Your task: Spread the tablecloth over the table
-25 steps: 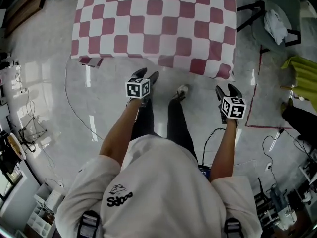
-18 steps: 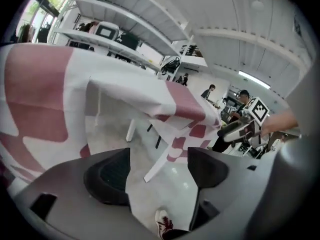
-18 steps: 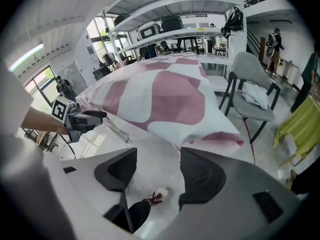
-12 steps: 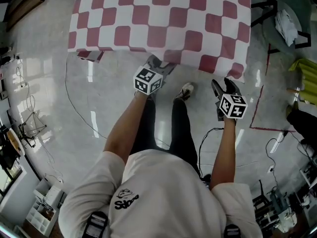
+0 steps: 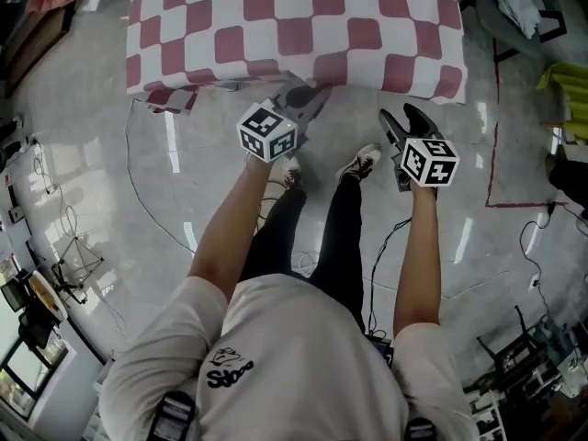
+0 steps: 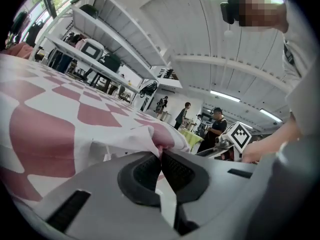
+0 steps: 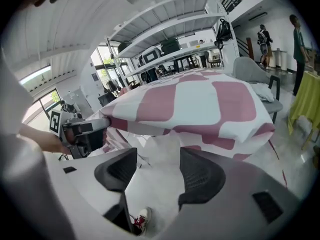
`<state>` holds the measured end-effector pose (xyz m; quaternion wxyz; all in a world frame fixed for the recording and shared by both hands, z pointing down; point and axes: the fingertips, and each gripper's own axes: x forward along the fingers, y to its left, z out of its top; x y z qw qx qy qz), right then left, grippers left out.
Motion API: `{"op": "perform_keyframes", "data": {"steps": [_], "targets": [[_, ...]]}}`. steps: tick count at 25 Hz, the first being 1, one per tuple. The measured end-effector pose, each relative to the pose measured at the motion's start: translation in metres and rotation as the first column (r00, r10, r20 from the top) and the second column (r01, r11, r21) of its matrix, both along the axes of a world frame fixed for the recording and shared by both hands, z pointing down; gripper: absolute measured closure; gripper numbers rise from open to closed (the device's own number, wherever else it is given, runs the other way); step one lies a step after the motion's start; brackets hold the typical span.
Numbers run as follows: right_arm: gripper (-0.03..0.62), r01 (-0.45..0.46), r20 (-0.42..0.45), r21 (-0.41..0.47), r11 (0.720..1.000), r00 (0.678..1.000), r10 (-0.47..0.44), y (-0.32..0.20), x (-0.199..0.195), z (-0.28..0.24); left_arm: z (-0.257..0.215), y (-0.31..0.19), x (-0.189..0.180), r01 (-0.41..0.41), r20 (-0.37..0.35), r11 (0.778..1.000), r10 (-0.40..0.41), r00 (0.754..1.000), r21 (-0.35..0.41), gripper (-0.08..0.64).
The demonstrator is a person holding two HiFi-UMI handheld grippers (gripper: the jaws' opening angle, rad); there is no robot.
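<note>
A red-and-white checked tablecloth (image 5: 294, 26) covers the table at the top of the head view, its near edge hanging over the side. My left gripper (image 5: 296, 99) is shut on that near hem; in the left gripper view a fold of the tablecloth (image 6: 75, 119) is pinched between the dark pads (image 6: 145, 171). My right gripper (image 5: 406, 120) hovers to the right, just short of the hanging edge near the corner. Its jaws stand open with nothing between them, and the tablecloth (image 7: 200, 104) lies ahead of the right gripper (image 7: 156, 176).
Polished grey floor with cables (image 5: 138, 200) on the left. A red tape line (image 5: 491, 136) marks the floor at right, with chairs (image 5: 524, 12) beyond it. My own feet (image 5: 360, 162) stand just below the table edge. Shelving and several people show in the background (image 6: 200, 119).
My left gripper rose to the cloth's near edge and shut on the hem, lifting a fold. My right gripper moved up and right toward the hanging corner, still open.
</note>
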<state>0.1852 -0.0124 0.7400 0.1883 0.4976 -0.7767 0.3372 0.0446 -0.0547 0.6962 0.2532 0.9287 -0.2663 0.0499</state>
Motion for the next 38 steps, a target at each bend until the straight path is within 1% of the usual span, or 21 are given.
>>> {"op": "perform_keyframes", "data": {"steps": [3, 7, 9, 11, 13, 15, 17, 18, 20, 21, 22, 23, 24, 25, 26, 28, 30, 31, 34, 36, 38], "targets": [[0.305, -0.016, 0.002, 0.011, 1.0, 1.0, 0.016, 0.008, -0.009, -0.005, -0.009, 0.016, -0.007, -0.042, -0.027, 0.998, 0.041, 0.999, -0.036, 0.531], [0.305, -0.012, -0.037, 0.016, 1.0, 0.999, 0.013, 0.016, -0.016, -0.004, -0.019, 0.029, -0.02, -0.119, -0.11, 0.983, 0.105, 0.988, -0.137, 0.529], [0.305, -0.017, -0.061, 0.004, 1.0, 0.998, 0.017, 0.017, -0.012, 0.006, -0.026, 0.031, -0.024, -0.164, -0.164, 0.971, 0.135, 0.977, -0.174, 0.529], [0.305, -0.037, -0.079, -0.005, 0.999, 0.996, 0.036, 0.014, -0.002, 0.02, -0.035, 0.031, -0.025, -0.209, -0.247, 0.957, 0.156, 0.956, -0.203, 0.529], [0.299, -0.037, -0.092, 0.014, 0.999, 0.995, 0.038, 0.003, 0.003, 0.031, -0.043, 0.028, -0.024, -0.22, -0.285, 0.959, 0.164, 0.944, -0.177, 0.531], [0.282, -0.006, -0.094, 0.064, 0.998, 0.995, 0.012, -0.013, -0.001, 0.036, -0.042, 0.028, -0.021, -0.19, -0.213, 0.979, 0.17, 0.962, -0.076, 0.524], [0.275, 0.03, -0.074, 0.129, 0.991, 0.997, -0.021, -0.03, -0.01, 0.034, -0.029, 0.032, -0.013, -0.175, -0.096, 0.984, 0.176, 0.98, 0.014, 0.331], [0.275, 0.045, -0.057, 0.159, 0.986, 0.998, -0.036, -0.037, -0.015, 0.032, -0.018, 0.035, -0.008, -0.178, -0.024, 0.983, 0.179, 0.984, 0.046, 0.275], [0.275, 0.066, -0.025, 0.202, 0.977, 0.998, -0.062, -0.045, -0.025, 0.029, 0.009, 0.039, 0.004, -0.184, 0.104, 0.979, 0.175, 0.979, 0.091, 0.273], [0.275, 0.074, -0.013, 0.215, 0.974, 0.997, -0.073, -0.047, -0.029, 0.029, 0.02, 0.037, 0.009, -0.177, 0.147, 0.978, 0.16, 0.976, 0.107, 0.273], [0.275, 0.083, -0.003, 0.224, 0.971, 0.996, -0.084, -0.048, -0.032, 0.028, 0.027, 0.032, 0.013, -0.155, 0.176, 0.98, 0.132, 0.975, 0.124, 0.302], [0.275, 0.094, 0.009, 0.231, 0.968, 0.995, -0.099, -0.048, -0.035, 0.027, 0.029, 0.026, 0.014, -0.122, 0.185, 0.982, 0.095, 0.978, 0.142, 0.399], [0.275, 0.108, 0.025, 0.236, 0.966, 0.993, -0.117, -0.046, -0.039, 0.025, 0.028, 0.02, 0.014, -0.084, 0.172, 0.984, 0.057, 0.983, 0.154, 0.48], [0.275, 0.125, 0.047, 0.24, 0.963, 0.989, -0.14, -0.043, -0.042, 0.023, 0.025, 0.017, 0.013, -0.054, 0.146, 0.986, 0.031, 0.989, 0.157, 0.52], [0.275, 0.141, 0.079, 0.244, 0.96, 0.983, -0.165, -0.039, -0.046, 0.02, 0.022, 0.017, 0.013, -0.041, 0.113, 0.988, 0.024, 0.993, 0.146, 0.523], [0.275, 0.158, 0.204, 0.247, 0.956, 0.956, -0.211, -0.03, -0.053, 0.012, 0.014, 0.024, 0.01, -0.054, 0.013, 0.995, 0.053, 0.999, 0.081, 0.529], [0.275, 0.145, 0.348, 0.238, 0.96, 0.911, -0.224, -0.025, -0.058, 0.002, 0.003, 0.032, 0.005, -0.087, -0.1, 0.996, 0.088, 0.991, 0.007, 0.529], [0.276, 0.137, 0.394, 0.23, 0.964, 0.892, -0.221, -0.024, -0.059, -0.002, -0.002, 0.035, 0.003, -0.103, -0.134, 0.995, 0.1, 0.986, -0.015, 0.529], [0.3, 0.108, 0.504, 0.212, 0.971, 0.839, -0.204, -0.027, -0.062, -0.017, -0.014, 0.038, 0.001, -0.136, -0.166, 0.99, 0.127, 0.978, -0.043, 0.529], [0.37, 0.081, 0.578, 0.208, 0.975, 0.794, -0.19, -0.029, -0.063, -0.03, -0.021, 0.038, 0.001, -0.148, -0.169, 0.988, 0.139, 0.976, -0.046, 0.529], [0.449, 0.073, 0.613, 0.21, 0.975, 0.767, -0.189, -0.026, -0.065, -0.04, -0.026, 0.038, 0.001, -0.147, -0.165, 0.988, 0.138, 0.977, -0.042, 0.529]]}}
